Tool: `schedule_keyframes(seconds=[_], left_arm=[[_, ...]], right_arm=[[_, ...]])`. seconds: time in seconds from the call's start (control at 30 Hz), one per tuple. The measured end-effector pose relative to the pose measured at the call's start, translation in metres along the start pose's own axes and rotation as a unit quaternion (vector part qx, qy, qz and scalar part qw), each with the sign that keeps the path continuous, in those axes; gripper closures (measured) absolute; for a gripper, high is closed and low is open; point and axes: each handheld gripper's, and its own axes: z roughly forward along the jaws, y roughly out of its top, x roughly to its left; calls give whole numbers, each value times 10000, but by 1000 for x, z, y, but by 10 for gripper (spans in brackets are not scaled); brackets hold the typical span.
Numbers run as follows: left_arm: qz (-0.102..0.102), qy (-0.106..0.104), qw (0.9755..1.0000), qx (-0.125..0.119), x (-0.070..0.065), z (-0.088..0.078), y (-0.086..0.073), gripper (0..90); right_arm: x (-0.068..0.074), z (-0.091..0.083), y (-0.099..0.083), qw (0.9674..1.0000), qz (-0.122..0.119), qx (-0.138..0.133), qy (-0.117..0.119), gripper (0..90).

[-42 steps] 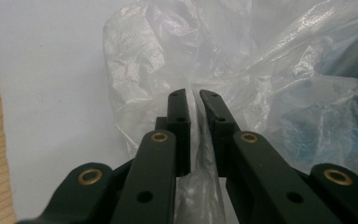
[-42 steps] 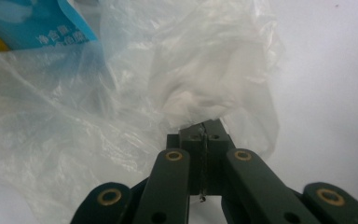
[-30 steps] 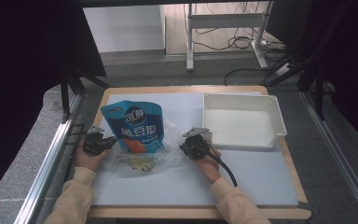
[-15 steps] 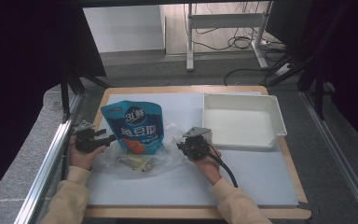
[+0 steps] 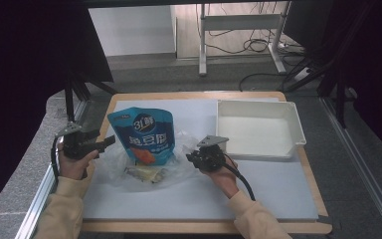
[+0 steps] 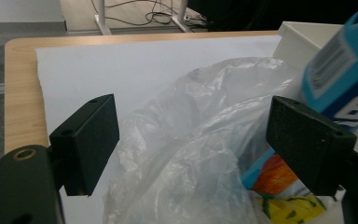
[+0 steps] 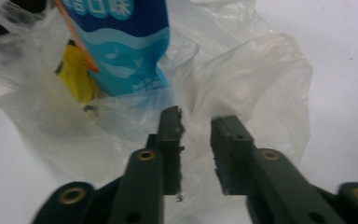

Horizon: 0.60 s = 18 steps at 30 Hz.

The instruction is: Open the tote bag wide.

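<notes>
A blue stand-up pouch (image 5: 144,137) stands in a crumpled clear plastic bag (image 5: 181,148) on the white mat, with a yellow packet (image 5: 147,174) at its foot. My left gripper (image 5: 103,144) hovers to the left of the bag. Its jaws have just been opening and stand wide open (image 6: 193,140), with the bag (image 6: 186,154) loose between them and untouched. My right gripper (image 5: 191,158) is at the bag's right side. Its jaws (image 7: 196,122) have just been opening and stand slightly apart over the bag's film (image 7: 261,70), pressing nothing. The pouch (image 7: 121,42) lies beyond them.
A white tray (image 5: 256,103) sits at the back right of the wooden table (image 5: 199,94). The white mat (image 5: 268,186) covers most of the tabletop. Beyond the table are a grey floor, cables and a metal stand.
My left gripper has opened, let go of the bag and drawn up and to the left, away from the pouch. The right jaws have parted a little; that hand has hardly moved.
</notes>
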Motion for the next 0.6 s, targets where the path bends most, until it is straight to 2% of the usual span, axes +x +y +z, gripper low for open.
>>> schedule_keyframes(seconds=[0.1, 0.37, 0.6], left_arm=[[88, -63, 9999, 36, -8, -4, 0, 186], [345, -158, 9993, 79, -30, -17, -3, 199], [456, -192, 9988, -13, -48, -34, -12, 213]], right_arm=[[2, -8, 1, 9998, -14, -96, 196, 650], [10, -32, 4, 9982, -85, -452, 383, 506], [14, -56, 7, 9957, -156, -785, 470, 447]])
